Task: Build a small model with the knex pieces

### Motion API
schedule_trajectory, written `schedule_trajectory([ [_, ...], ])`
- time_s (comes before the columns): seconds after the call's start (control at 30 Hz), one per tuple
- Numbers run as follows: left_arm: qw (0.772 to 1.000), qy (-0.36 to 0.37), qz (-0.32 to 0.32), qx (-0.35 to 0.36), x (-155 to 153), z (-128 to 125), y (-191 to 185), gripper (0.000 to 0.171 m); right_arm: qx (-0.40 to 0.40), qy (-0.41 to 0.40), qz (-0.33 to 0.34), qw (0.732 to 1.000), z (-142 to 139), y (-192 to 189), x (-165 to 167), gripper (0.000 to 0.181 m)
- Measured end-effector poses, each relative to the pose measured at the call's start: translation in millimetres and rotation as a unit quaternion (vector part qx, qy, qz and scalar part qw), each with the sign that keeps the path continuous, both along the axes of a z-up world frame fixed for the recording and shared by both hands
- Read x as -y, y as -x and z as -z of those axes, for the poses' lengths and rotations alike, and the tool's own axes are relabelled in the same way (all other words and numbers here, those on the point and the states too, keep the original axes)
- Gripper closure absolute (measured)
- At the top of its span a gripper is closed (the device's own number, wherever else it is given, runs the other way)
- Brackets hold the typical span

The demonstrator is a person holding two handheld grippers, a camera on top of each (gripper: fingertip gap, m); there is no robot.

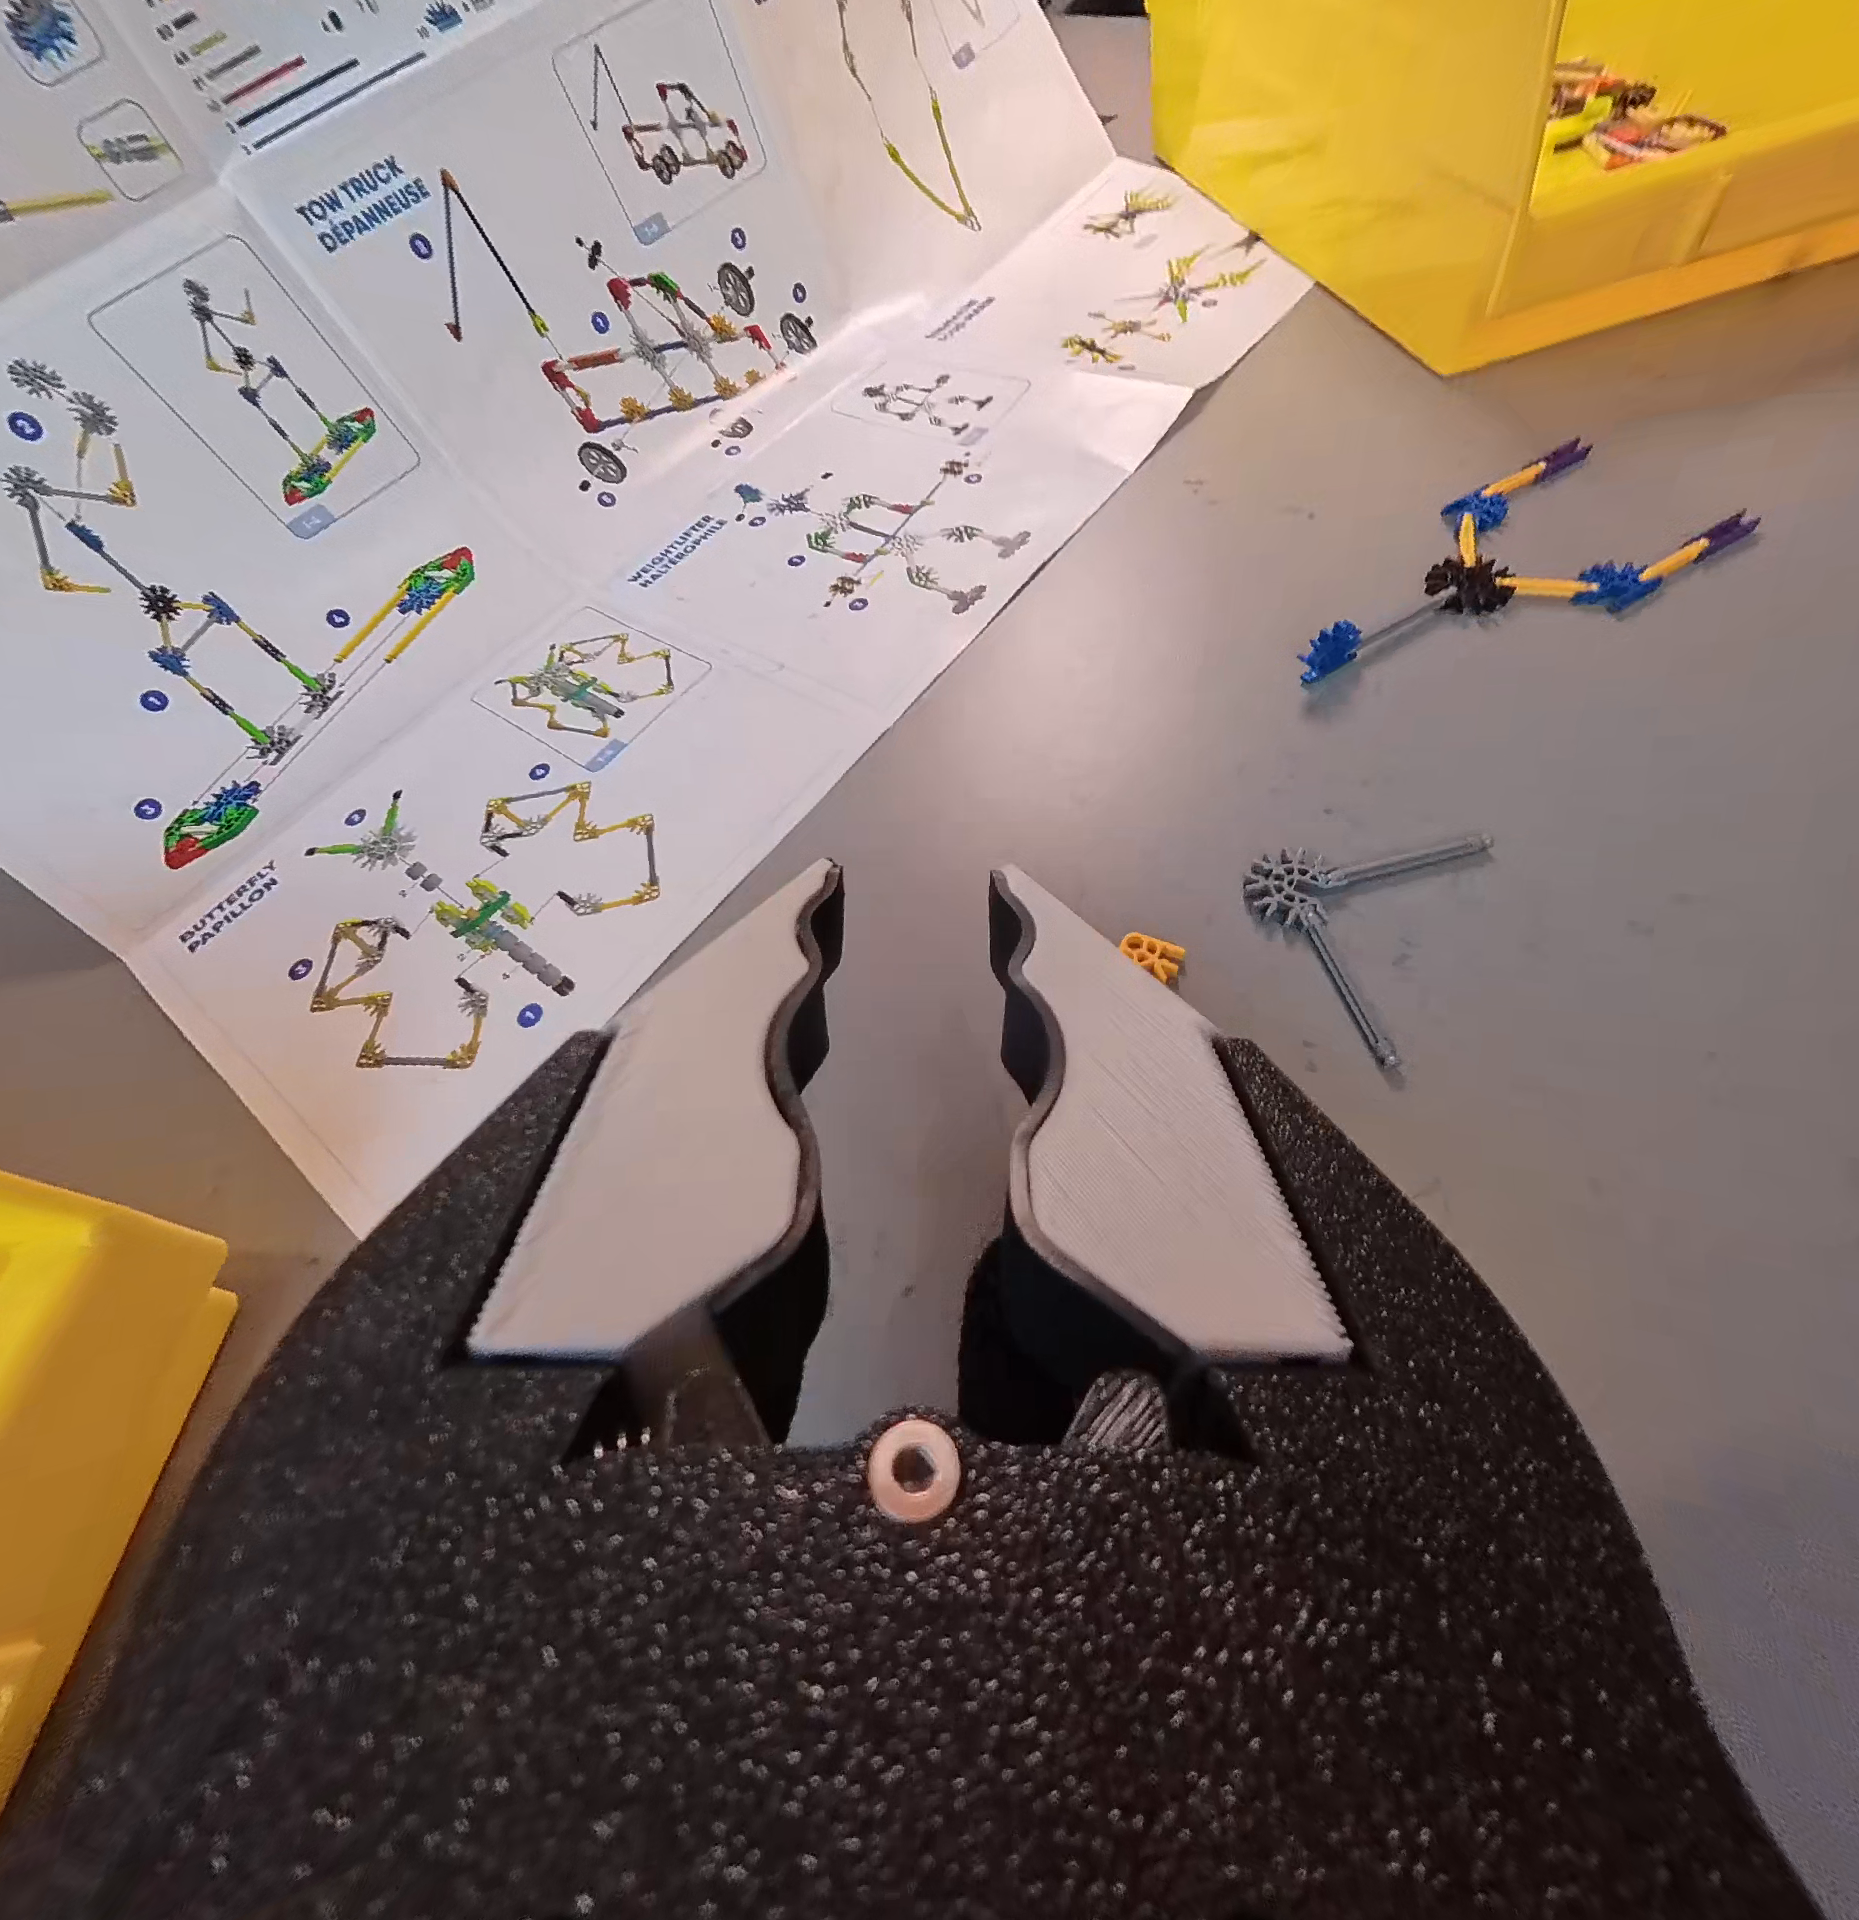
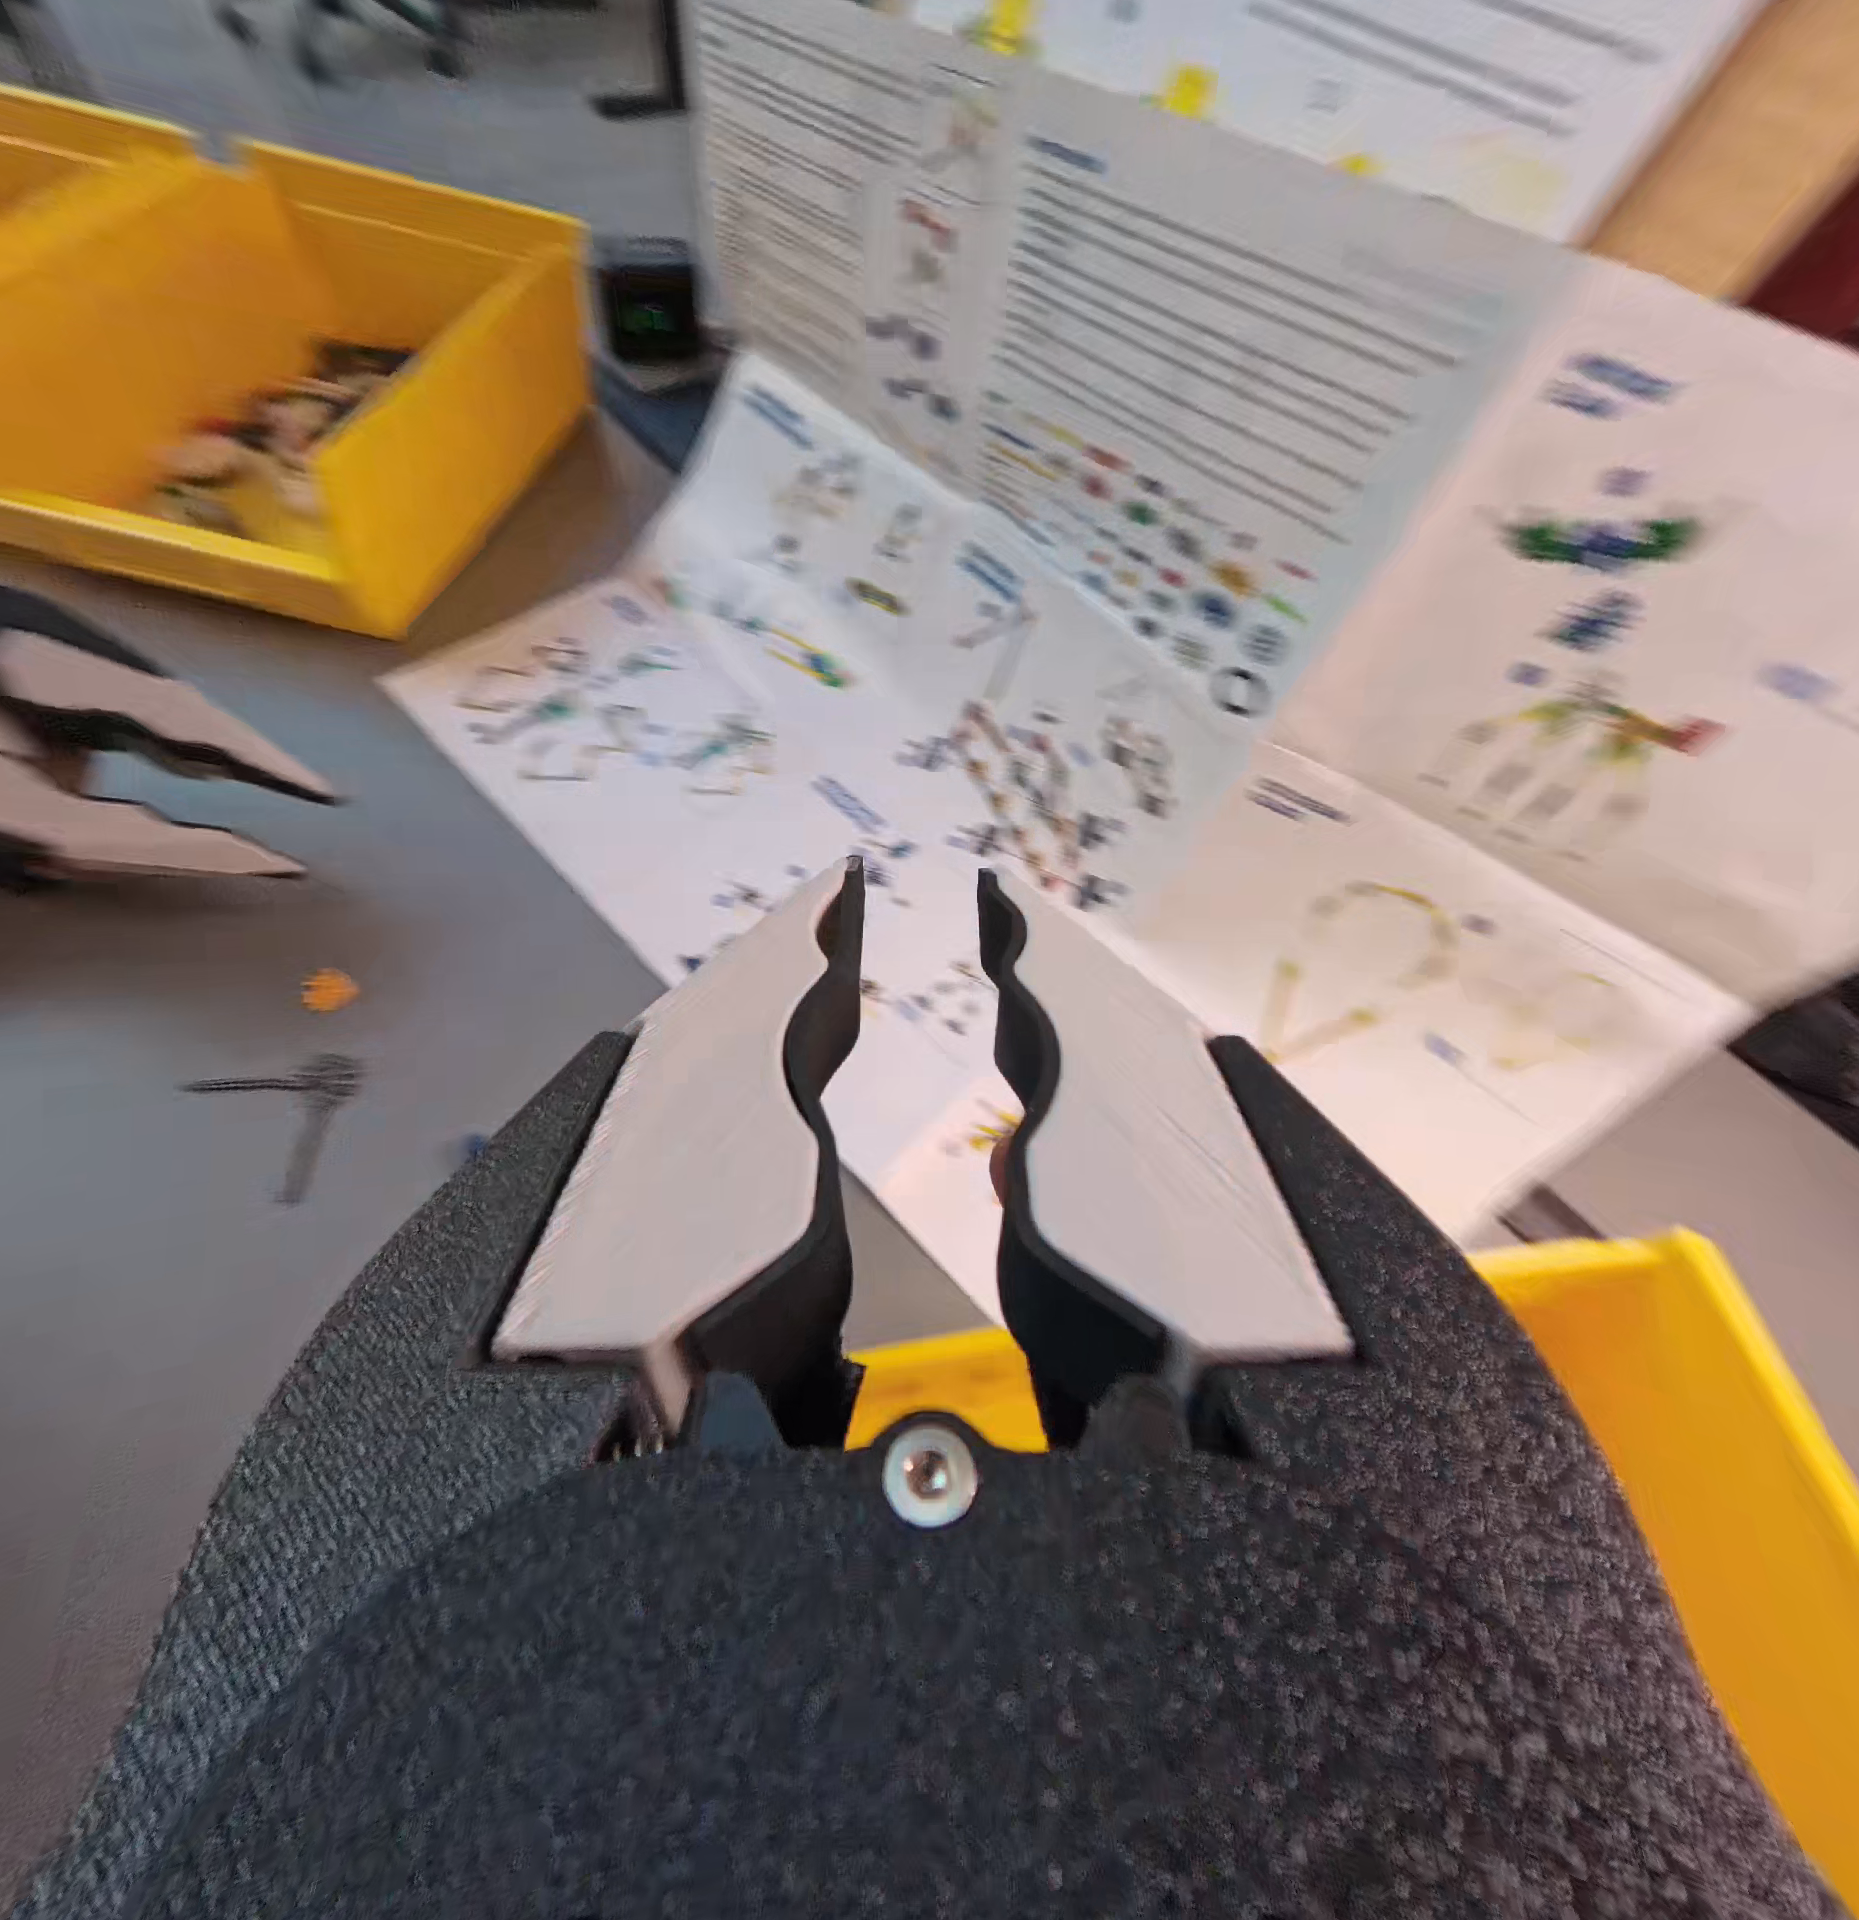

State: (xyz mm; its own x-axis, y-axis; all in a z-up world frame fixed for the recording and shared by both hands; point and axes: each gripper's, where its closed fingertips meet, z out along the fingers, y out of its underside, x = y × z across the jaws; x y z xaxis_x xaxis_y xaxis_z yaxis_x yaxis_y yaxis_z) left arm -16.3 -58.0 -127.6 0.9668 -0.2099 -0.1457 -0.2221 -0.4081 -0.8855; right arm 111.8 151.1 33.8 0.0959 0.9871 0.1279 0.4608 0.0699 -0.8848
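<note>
My left gripper is open and empty, held above the grey table by the edge of a white folded instruction sheet. A small orange connector lies just right of its right finger. A grey wheel connector with two grey rods lies farther right. An assembly of black, blue, yellow and purple parts lies beyond it. My right gripper is open and empty above the instruction sheet. The left gripper shows at the left of the blurred right wrist view, near the orange connector and the grey piece.
A yellow bin with loose parts stands at the back right of the left wrist view and shows in the right wrist view. Another yellow bin sits under my right gripper. A yellow bin edge is at the lower left. Tip to tip, the grippers are about 30 centimetres apart. To reach the orange connector in a straight line is about 5 centimetres for my left fingers, about 30 centimetres for my right.
</note>
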Motion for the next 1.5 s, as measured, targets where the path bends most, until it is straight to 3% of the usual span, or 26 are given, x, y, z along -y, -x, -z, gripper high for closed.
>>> schedule_trajectory([
  [0.07, 0.999, -0.021, -0.009, 0.023, 0, -10, 3, 0.144, 0.056, -0.052, 0.095, 0.993, 8, -41, -73, 0.165],
  [0.13, 0.998, -0.041, -0.021, 0.050, 0, -19, 7, 0.144, 0.130, -0.055, 0.164, 0.976, 37, -79, -131, 0.165],
  [0.23, 0.995, -0.060, -0.042, 0.071, 1, -26, 18, 0.144, 0.214, -0.006, 0.205, 0.955, 95, -115, -176, 0.165],
  [0.37, 0.993, -0.063, -0.062, 0.076, 2, -25, 28, 0.144, 0.257, 0.077, 0.199, 0.943, 152, -121, -189, 0.165],
  [0.63, 0.993, -0.058, -0.070, 0.071, 1, -21, 32, 0.143, 0.301, 0.143, 0.207, 0.920, 198, -105, -185, 0.171],
  [1.03, 0.994, -0.058, -0.058, 0.068, 1, -22, 28, 0.144, 0.299, 0.198, 0.218, 0.908, 200, -107, -177, 0.169],
  [1.23, 0.994, -0.061, -0.056, 0.067, 1, -24, 28, 0.144, 0.278, 0.197, 0.224, 0.913, 190, -113, -177, 0.179],
  [1.4, 0.995, -0.062, -0.053, 0.065, 1, -25, 26, 0.144, 0.192, 0.171, 0.207, 0.944, 130, -100, -165, 0.180],
  [1.5, 0.995, -0.061, -0.051, 0.066, 0, -24, 25, 0.144, 0.104, 0.135, 0.132, 0.977, 65, -69, -116, 0.179],
])
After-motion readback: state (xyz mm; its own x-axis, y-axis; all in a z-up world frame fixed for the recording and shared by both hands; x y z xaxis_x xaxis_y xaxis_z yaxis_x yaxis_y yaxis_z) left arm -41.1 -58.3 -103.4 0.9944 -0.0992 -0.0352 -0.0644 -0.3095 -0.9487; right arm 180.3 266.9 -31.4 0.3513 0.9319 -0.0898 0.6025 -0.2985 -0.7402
